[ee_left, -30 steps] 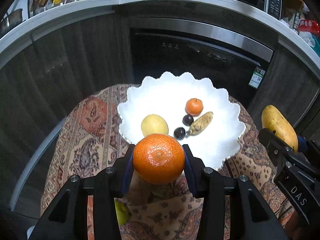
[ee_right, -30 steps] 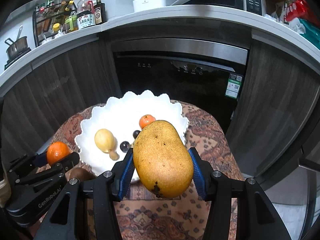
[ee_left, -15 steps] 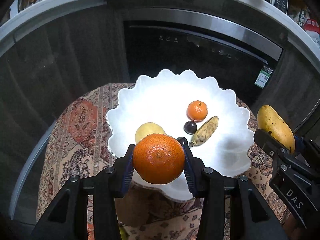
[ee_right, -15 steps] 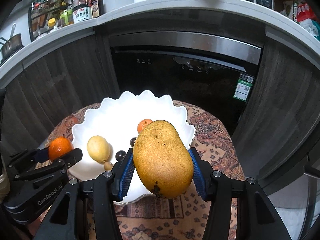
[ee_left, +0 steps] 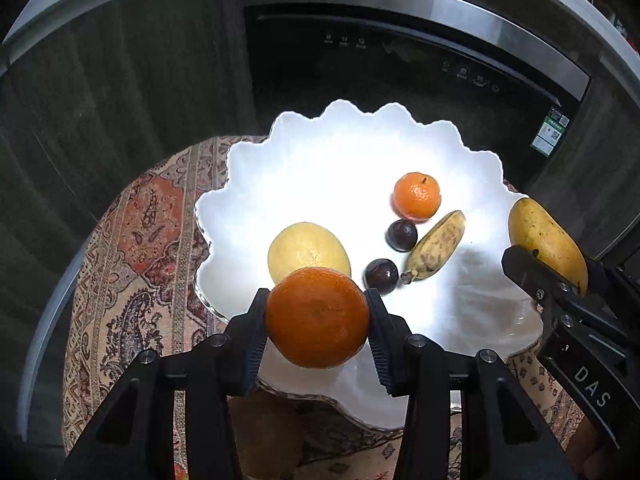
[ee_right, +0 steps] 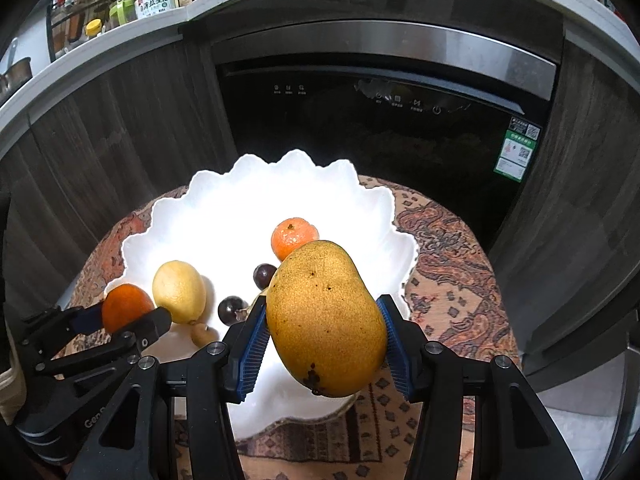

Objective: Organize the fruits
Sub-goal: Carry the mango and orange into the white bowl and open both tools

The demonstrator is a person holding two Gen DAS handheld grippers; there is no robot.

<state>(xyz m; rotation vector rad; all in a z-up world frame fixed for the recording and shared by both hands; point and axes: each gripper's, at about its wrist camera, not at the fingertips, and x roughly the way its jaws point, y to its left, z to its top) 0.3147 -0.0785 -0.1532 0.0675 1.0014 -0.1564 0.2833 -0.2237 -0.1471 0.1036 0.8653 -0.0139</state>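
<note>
- White scalloped plate point(ee_left: 304, 168) at frame centre holds lemon point(ee_left: 308, 249), small tangerine point(ee_left: 417, 196), banana point(ee_left: 437, 245), 2 dark plums point(ee_left: 401, 235).
- Left gripper point(ee_left: 317, 318) clamps orange point(ee_left: 317, 316) over the plate's lower rim.
- Right gripper point(ee_right: 326, 336) grips mango point(ee_right: 326, 322), long axis upright.

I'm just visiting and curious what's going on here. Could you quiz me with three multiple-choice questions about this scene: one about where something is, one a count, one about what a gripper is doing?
1. Where does the small banana lie?
A. on the cloth
B. in the white scalloped dish
C. on the counter

2. How many dark plums lie in the dish?
A. two
B. four
C. none

3. What is the right gripper doing?
A. hanging open
B. clamping a mango
C. clamping a lemon

Answers: 1 B, it rests on the white surface beside the small orange. 2 A, one plum and another. 3 B, the blue pads press both sides of the mango.
</note>
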